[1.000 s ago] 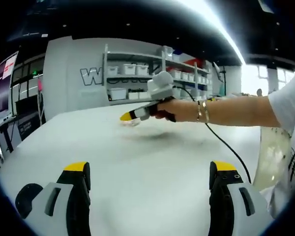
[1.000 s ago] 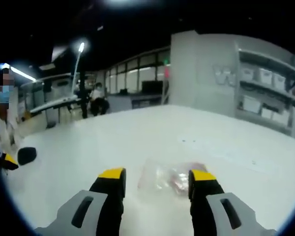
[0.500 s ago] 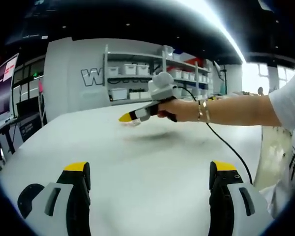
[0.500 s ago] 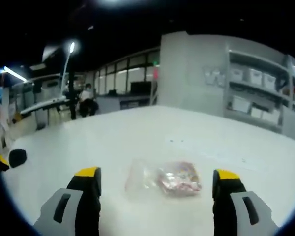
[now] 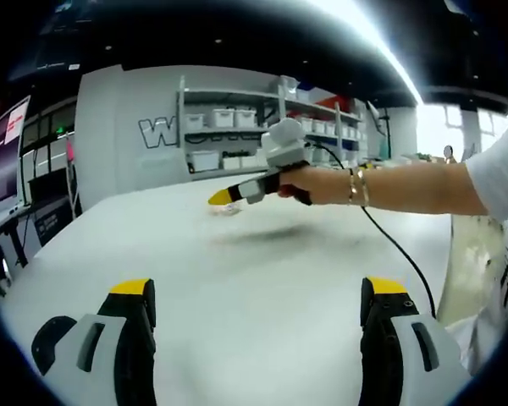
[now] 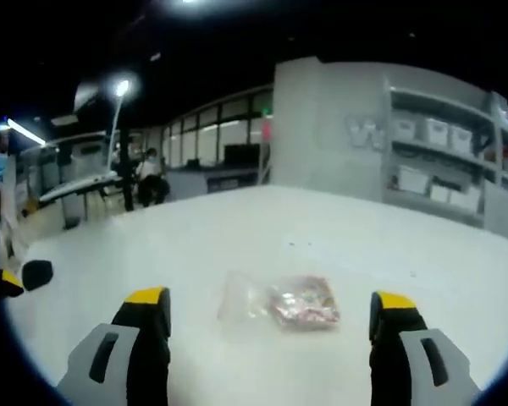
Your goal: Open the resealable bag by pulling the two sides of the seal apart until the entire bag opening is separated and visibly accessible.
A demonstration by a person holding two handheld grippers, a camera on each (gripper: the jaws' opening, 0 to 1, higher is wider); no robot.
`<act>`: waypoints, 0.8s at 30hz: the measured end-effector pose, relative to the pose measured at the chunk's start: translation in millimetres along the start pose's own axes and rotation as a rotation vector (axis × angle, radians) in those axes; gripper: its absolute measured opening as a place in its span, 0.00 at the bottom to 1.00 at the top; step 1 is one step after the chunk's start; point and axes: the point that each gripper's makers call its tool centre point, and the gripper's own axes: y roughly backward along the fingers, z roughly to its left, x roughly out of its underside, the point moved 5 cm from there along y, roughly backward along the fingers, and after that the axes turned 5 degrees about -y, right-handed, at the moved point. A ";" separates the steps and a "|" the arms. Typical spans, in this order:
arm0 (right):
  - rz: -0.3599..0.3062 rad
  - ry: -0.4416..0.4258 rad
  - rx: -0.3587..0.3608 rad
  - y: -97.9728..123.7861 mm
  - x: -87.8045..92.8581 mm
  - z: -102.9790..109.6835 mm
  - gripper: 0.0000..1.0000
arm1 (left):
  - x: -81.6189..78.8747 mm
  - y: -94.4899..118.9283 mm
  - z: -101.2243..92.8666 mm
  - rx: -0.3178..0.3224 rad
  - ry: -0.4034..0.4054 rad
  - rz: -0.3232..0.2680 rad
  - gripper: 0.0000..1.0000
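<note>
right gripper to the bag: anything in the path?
Nothing visible. In the right gripper view the resealable bag lies flat on the white table, ahead of the right gripper and between its open jaws, with bare tabletop in between. The left gripper is open too, over bare table.

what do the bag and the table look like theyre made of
The bag looks like thin clear plastic film: the white top shows through its left part and reddish contents through the right. The table seems a smooth white matte surface, possibly laminate; that is uncertain.
</note>
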 end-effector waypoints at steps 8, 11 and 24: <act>-0.006 0.001 0.005 18.3 5.2 -2.7 0.99 | -1.0 1.4 -2.5 -0.001 -0.005 0.000 1.00; -0.003 -0.002 0.005 20.9 8.1 -4.7 0.99 | -1.3 1.3 -4.2 0.001 -0.008 0.000 1.00; -0.022 -0.021 -0.006 36.1 12.5 -3.1 0.99 | -1.6 2.3 -7.6 0.002 -0.013 0.001 1.00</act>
